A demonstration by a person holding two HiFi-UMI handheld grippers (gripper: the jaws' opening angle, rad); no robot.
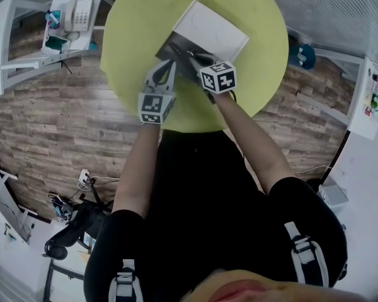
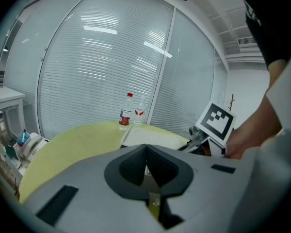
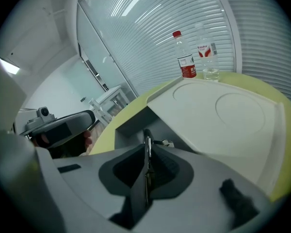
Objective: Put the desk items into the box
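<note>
**Head view:** Round yellow-green counter (image 1: 132, 36) on wood-plank floor (image 1: 57, 124). Grey box (image 1: 170, 48) on counter, white lid (image 1: 214, 30) thrown back. Left gripper (image 1: 167, 65) just beside box's near wall. Right gripper (image 1: 194, 56) at box opening. White side table (image 1: 63, 43) with telephone (image 1: 79, 12) off to one side.

**Left gripper view:** Fingers (image 2: 133, 166) closed together, nothing between. Slatted blinds (image 2: 87, 72) fill wall behind. Red-labelled bottle (image 2: 126, 111) upright at counter's far edge.

**Right gripper view:** Fingers (image 3: 167, 166) clamped on thin dark item (image 3: 146, 142), kind unclear, tip toward open box. Small pale object (image 3: 167, 143) inside box.

No legible text; bottle (image 3: 185, 57) labels too small
</note>
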